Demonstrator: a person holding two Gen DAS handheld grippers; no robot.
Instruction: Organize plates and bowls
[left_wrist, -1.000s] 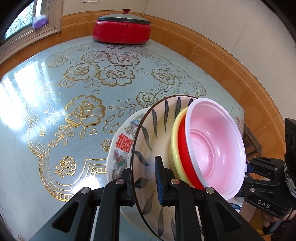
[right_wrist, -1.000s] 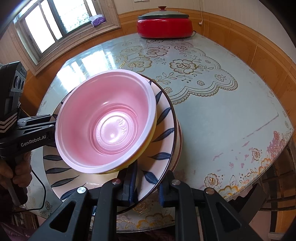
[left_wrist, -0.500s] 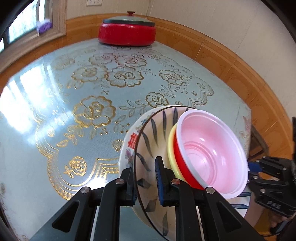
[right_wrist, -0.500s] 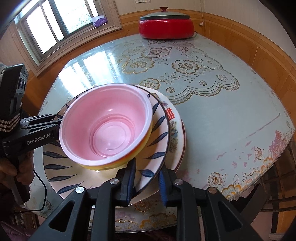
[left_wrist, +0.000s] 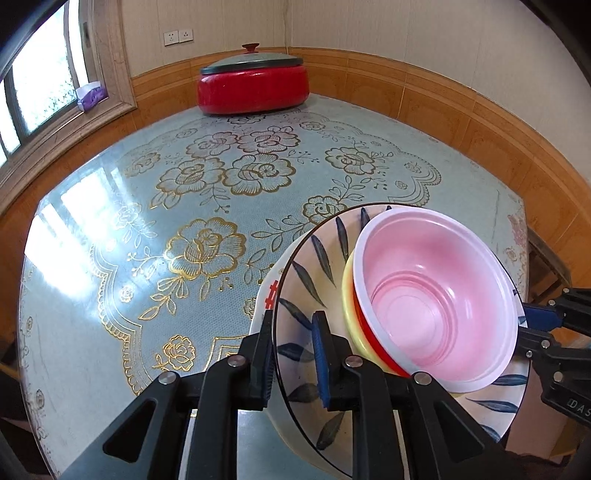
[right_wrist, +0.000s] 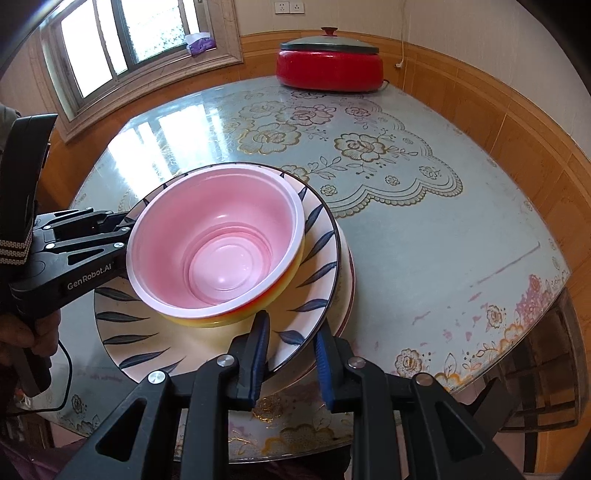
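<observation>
A pink bowl (left_wrist: 436, 306) nests in a red and a yellow bowl on a leaf-patterned plate (left_wrist: 310, 273). That plate rests on a white plate with red characters (left_wrist: 271, 295). My left gripper (left_wrist: 291, 354) straddles the leaf plate's rim with a gap on both sides. In the right wrist view the pink bowl (right_wrist: 218, 251) sits on the leaf plate (right_wrist: 317, 266). My right gripper (right_wrist: 290, 354) straddles the plate rims at the near edge, jaws apart from them.
A red lidded pot (left_wrist: 253, 88) stands at the far side of the floral table (left_wrist: 147, 229), also in the right wrist view (right_wrist: 330, 68). The table's edge (right_wrist: 535, 332) runs close on the right. A window sill holds a purple pack (right_wrist: 199, 42).
The stack has come down onto the table and levelled out. Both grippers' jaws have opened off the plate rims and drawn back a little.
</observation>
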